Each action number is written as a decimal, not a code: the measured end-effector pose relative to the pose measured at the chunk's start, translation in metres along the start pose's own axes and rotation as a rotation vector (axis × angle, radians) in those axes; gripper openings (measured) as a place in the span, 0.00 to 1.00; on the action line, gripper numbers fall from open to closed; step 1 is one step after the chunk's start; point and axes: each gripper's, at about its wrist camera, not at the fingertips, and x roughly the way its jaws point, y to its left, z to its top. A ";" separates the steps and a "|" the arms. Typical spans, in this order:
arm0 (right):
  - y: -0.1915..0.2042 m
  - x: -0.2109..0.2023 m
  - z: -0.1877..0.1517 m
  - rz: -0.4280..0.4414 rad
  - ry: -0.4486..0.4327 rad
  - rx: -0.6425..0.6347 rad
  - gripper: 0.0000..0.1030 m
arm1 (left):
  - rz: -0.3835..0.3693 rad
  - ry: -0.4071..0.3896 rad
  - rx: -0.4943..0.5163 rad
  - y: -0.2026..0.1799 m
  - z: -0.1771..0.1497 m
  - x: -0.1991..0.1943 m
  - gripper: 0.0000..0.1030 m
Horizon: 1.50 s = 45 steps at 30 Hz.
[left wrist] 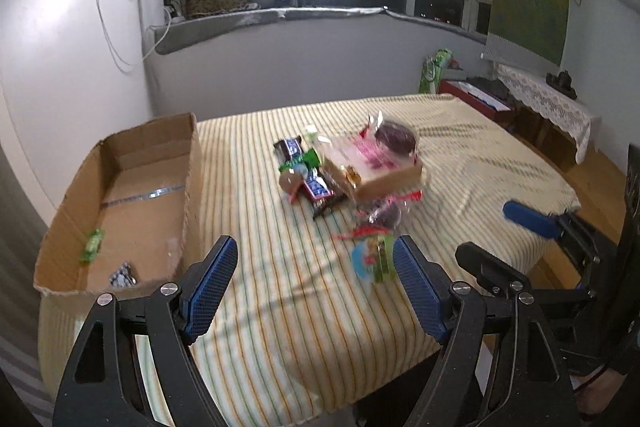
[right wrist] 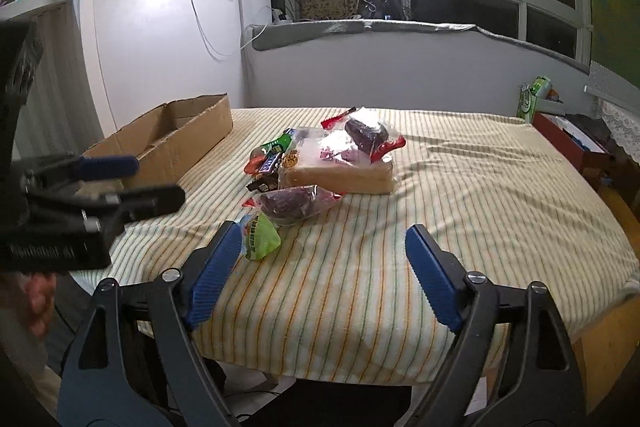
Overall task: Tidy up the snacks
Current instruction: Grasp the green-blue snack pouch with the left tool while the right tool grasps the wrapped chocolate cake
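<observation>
1. Both of our blue-padded grippers, left gripper [left wrist: 314, 279] and right gripper [right wrist: 324, 267], hang spread wide, holding nothing, probably lined up for the next grab.
2. Just beyond the left one sits a small green-and-blue snack packet [left wrist: 370, 259].
3. Further out, the heap of wrapped snacks [left wrist: 348, 167] waits mid-table.
4. Left of that heap, the shallow brown cardboard box [left wrist: 192, 163] holds a green candy [left wrist: 91, 246], likely our drop-off.

Box [left wrist: 120, 187] of matt brown corrugated cardboard, edges rough and torn, a glossy tape strip across its floor; cloth [right wrist: 440, 195] on the table soft woven fabric, striped, matt, lightly creased; snack wrappers [right wrist: 296, 203] thin glossy plastic film, some clear, crinkled; bread bag [right wrist: 340, 171] clear shiny plastic; left gripper [left wrist: 314, 259] and right gripper [right wrist: 324, 247] of matt black plastic with blue textured pads [right wrist: 432, 275] and bright metal screws; lace cloth [left wrist: 548, 99] openwork white.
</observation>
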 end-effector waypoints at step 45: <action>-0.055 0.080 0.025 0.169 0.153 0.186 0.53 | -0.185 -0.019 0.146 -0.037 -0.038 0.070 0.29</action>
